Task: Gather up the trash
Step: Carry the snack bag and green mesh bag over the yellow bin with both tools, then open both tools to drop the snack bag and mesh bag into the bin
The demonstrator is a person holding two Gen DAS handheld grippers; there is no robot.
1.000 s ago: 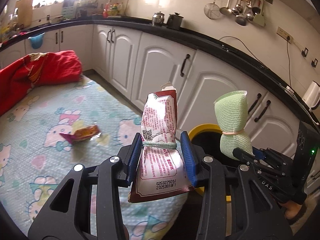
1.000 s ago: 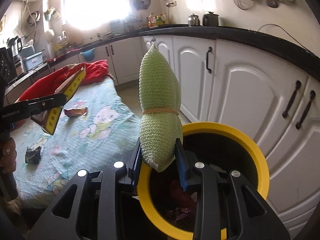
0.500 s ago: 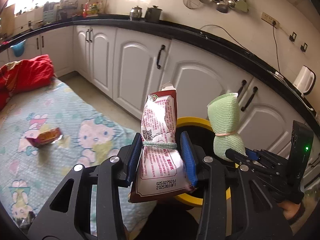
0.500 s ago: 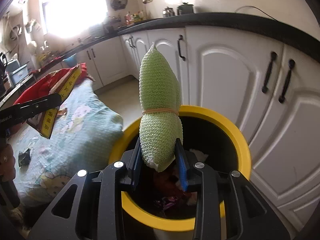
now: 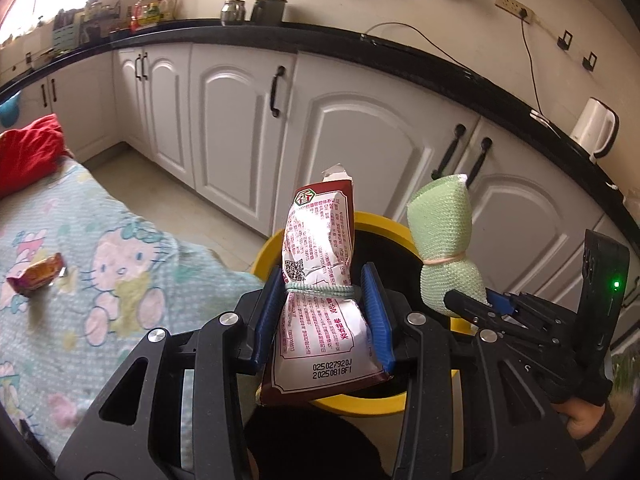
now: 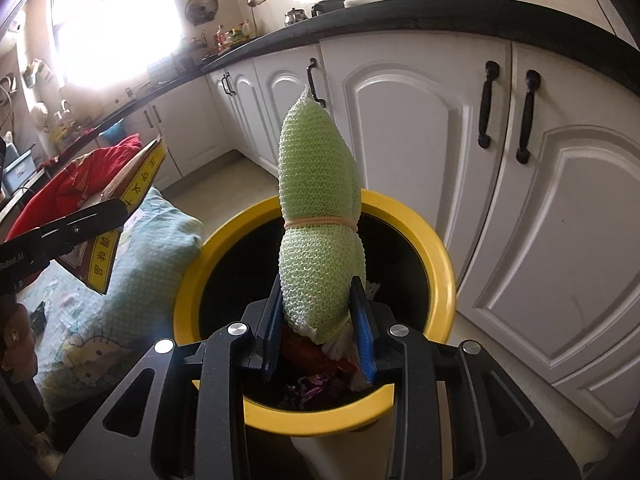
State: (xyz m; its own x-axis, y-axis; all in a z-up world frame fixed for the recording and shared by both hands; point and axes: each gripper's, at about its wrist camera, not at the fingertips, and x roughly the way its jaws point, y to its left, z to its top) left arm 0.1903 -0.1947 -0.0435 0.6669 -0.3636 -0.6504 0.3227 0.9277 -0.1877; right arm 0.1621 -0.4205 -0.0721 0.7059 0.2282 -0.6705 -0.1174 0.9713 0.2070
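Both grippers are arriving over the yellow-rimmed bin (image 6: pixel 436 268) after swinging away from the bed. Left gripper (image 5: pixel 325 312) is clamping the snack bag (image 5: pixel 320 280) above the near rim; right gripper (image 6: pixel 318 322) is pinching the green mesh roll (image 6: pixel 318 208) over the opening, so dropping looks next.

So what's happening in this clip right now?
A person is collecting trash with two handheld grippers. The left gripper is clamped on a tied snack bag, and the right gripper is clamped on a green foam net bundle. Both are held above the open yellow-rimmed trash bin, which already has waste in it. One wrapper lies on the patterned blanket.
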